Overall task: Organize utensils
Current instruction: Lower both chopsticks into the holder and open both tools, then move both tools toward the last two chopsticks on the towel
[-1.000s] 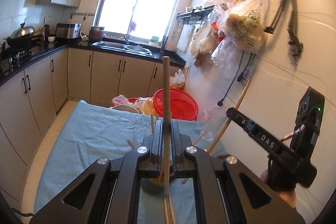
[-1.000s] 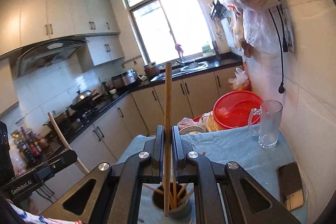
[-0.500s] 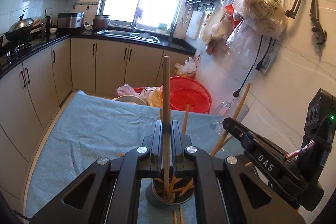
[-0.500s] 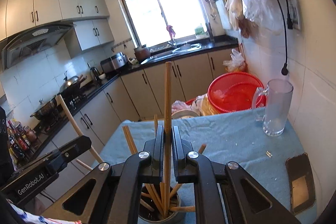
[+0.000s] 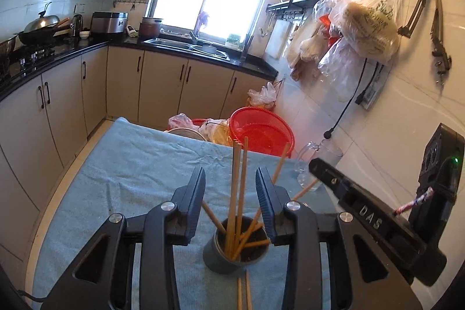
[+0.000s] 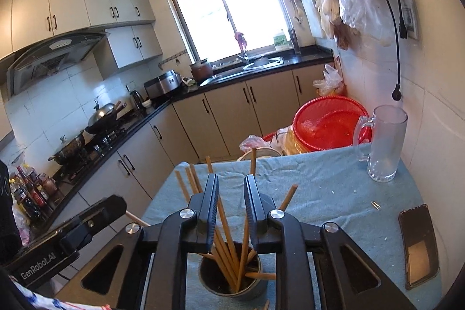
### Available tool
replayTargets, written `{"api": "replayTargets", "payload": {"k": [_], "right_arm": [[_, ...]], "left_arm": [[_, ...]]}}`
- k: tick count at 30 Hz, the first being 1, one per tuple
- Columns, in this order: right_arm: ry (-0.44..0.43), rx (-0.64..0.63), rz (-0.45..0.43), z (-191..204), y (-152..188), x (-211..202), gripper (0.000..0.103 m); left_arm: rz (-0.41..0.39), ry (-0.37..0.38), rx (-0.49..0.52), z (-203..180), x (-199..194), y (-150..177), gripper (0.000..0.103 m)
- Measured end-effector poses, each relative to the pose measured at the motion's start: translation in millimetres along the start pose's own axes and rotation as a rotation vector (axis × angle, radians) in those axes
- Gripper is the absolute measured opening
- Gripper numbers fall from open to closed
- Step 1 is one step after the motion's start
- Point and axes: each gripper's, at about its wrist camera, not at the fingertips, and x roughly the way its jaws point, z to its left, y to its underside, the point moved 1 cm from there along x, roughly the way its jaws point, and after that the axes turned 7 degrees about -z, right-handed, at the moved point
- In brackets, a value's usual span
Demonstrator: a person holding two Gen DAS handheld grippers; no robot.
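A dark cup (image 5: 235, 249) stands on the blue cloth and holds several wooden chopsticks (image 5: 237, 188). My left gripper (image 5: 229, 182) hovers just above the cup, its jaws opening. Two chopsticks rise between the fingers, and the pads are clear of them. In the right wrist view the same cup (image 6: 232, 281) sits below my right gripper (image 6: 231, 185), whose jaws are also opening. Chopsticks (image 6: 225, 228) lean loosely in the gap, untouched by the pads. Each gripper shows in the other's view: the right gripper (image 5: 319, 167) at right, the left gripper (image 6: 116, 202) at left.
A glass mug (image 6: 383, 144) stands at the far right of the cloth-covered table (image 6: 319, 188), and a phone (image 6: 418, 246) lies near the right edge. Red baskets (image 6: 328, 127) sit behind the table. Two loose chopsticks (image 5: 242, 292) lie in front of the cup.
Both grippers came down over the cup, each shut on one upright chopstick. Now both jaws have parted and the chopsticks stand in the cup.
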Motion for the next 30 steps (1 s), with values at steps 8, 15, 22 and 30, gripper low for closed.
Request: {"api": "replayTargets", "payload": {"k": [8, 15, 22, 30], "right_arm": [[-0.038, 0.0, -0.088, 18.1, -12.0, -70.1, 0.039], [-0.012, 0.0, -0.074, 18.7, 45.9, -123.5, 0.049], [0.112, 0.043, 0.166, -13.9, 157.9, -113.0, 0.049], [0.062, 0.079, 0.372, -24.4, 205.9, -87.5, 0.038]], "left_arm": [[-0.073, -0.074, 0.022, 3.1, -79.0, 14.4, 0.053], [-0.068, -0.26, 0.039, 27.1, -118.3, 66.6, 0.067], [-0.01, -0.361, -0.018, 63.1, -128.8, 100.8, 0.067], [0.029, -0.341, -0.002, 59.9, -125.0, 115.8, 0.067]]}}
